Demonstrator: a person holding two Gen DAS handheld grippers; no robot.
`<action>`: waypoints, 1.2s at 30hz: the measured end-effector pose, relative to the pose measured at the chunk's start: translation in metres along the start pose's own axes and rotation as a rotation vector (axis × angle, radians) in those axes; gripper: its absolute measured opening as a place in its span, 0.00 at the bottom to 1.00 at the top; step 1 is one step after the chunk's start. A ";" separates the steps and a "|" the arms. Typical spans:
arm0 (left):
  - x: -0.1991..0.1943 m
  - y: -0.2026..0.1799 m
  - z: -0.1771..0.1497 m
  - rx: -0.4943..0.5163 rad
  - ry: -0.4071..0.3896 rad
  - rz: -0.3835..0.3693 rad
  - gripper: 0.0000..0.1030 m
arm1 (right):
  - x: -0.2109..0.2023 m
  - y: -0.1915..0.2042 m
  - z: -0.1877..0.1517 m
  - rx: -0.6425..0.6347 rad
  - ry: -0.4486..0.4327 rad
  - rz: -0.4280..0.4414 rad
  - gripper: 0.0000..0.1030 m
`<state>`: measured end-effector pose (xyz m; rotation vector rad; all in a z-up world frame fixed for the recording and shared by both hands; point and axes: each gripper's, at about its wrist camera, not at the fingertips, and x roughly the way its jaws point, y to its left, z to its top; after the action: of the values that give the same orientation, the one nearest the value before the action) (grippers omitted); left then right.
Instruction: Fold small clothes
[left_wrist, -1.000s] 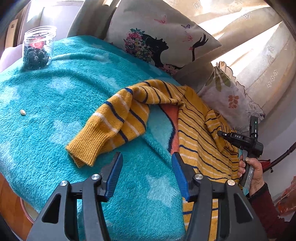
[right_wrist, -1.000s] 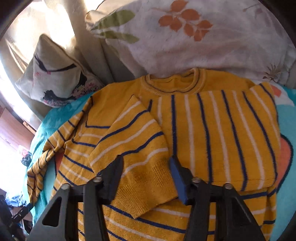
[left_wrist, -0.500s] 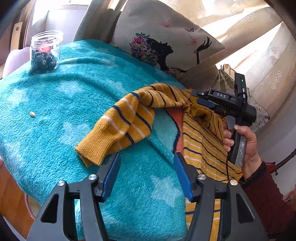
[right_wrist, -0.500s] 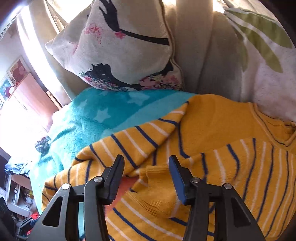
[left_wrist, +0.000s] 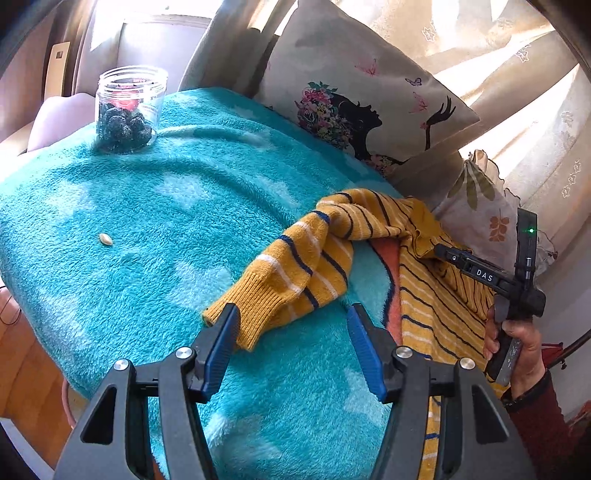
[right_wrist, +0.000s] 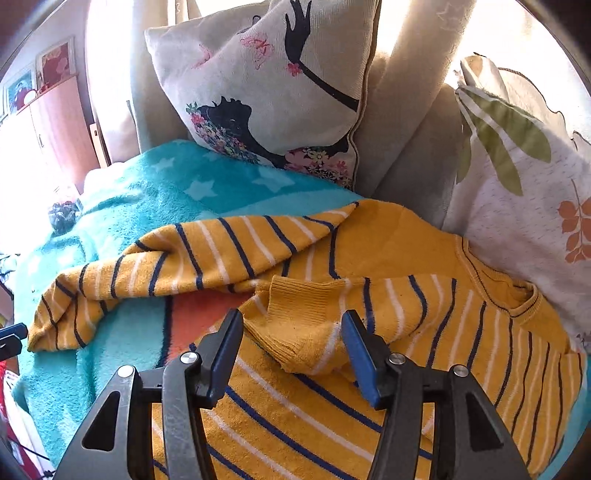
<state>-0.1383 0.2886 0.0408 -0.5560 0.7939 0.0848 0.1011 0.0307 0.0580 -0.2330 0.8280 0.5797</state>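
Yellow sleeve cuff (left_wrist: 236, 317) lay just ahead of left gripper (left_wrist: 291, 350), half open and empty, sleeve running away rightward.

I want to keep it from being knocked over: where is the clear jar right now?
In the left wrist view the clear jar stands at the far left edge of the teal blanket, well apart from the yellow striped sweater and both grippers.

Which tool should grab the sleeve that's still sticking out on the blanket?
Probably the left tool. Its open jaws already straddle the stretched-out sleeve's cuff on the blanket. The right tool hangs open over the folded sleeve's cuff.
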 end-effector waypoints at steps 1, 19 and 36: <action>-0.002 -0.001 -0.001 0.007 -0.004 0.002 0.58 | -0.005 -0.008 -0.004 0.023 0.005 0.008 0.58; 0.013 -0.030 -0.004 0.060 0.027 0.011 0.58 | -0.120 -0.283 -0.153 0.776 -0.025 -0.449 0.45; -0.001 -0.017 0.003 0.021 -0.022 0.076 0.60 | 0.043 -0.032 0.025 0.170 0.141 0.097 0.42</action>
<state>-0.1320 0.2758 0.0509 -0.5043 0.7940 0.1517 0.1577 0.0317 0.0413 -0.0789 1.0238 0.5851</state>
